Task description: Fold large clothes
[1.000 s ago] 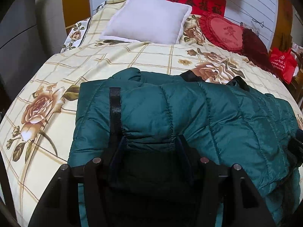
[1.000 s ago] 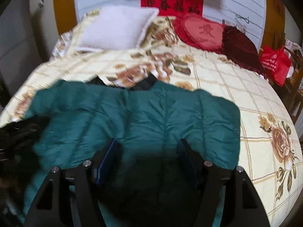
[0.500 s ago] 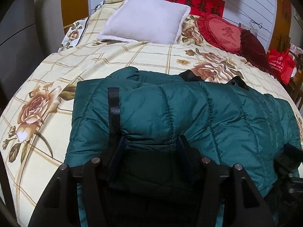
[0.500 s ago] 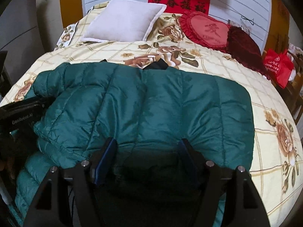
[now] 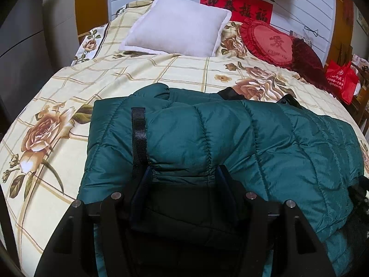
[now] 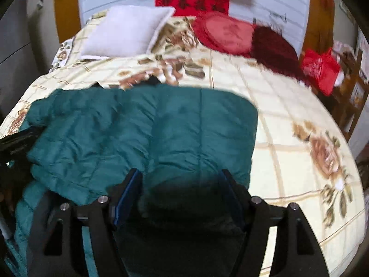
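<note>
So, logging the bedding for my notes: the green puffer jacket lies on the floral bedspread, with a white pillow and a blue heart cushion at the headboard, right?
Not quite: the heart cushion is red, as the left wrist view shows. The green puffer jacket, floral bedspread and white pillow are as you say.

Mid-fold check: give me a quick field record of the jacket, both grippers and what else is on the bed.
garment: green puffer jacket, lying across the floral bedspread
left gripper: jacket edge bunched between its fingers
right gripper: jacket edge between its fingers; view blurred
strap: black webbing strap on the jacket's left part
head of bed: white pillow, red heart cushion
beside bed: red bag
</note>
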The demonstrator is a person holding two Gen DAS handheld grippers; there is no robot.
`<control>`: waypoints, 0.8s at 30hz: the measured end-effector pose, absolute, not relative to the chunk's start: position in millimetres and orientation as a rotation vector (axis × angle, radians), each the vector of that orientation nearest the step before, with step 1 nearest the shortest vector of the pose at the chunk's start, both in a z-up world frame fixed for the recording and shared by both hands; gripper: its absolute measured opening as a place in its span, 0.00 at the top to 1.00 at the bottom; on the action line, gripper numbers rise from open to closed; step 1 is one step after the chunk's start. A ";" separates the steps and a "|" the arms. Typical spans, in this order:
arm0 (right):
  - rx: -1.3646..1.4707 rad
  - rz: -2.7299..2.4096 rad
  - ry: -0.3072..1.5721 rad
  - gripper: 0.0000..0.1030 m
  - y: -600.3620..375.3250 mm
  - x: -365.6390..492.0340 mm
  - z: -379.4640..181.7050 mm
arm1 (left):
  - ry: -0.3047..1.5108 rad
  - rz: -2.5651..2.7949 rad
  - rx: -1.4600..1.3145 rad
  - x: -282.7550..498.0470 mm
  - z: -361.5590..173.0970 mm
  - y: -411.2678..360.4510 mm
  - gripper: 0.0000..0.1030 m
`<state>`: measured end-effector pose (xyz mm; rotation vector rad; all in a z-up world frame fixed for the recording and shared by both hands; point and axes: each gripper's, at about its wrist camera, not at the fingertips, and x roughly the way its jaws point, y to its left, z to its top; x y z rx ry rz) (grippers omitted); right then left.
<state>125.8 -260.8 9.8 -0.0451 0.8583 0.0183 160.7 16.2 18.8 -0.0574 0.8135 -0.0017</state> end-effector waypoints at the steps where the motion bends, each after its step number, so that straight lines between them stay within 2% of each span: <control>1: -0.056 0.013 0.860 0.27 -258.8 127.4 5.7 | 0.812 -0.001 -0.056 160.7 18.9 16.0 0.32; 6: -0.075 -0.004 0.874 0.26 -252.5 132.8 1.0 | 0.805 -0.002 -0.059 159.4 18.8 16.4 0.32; 24: 0.001 0.047 0.824 0.25 -266.2 80.1 38.0 | 0.773 -0.022 -0.058 115.2 51.2 24.2 0.32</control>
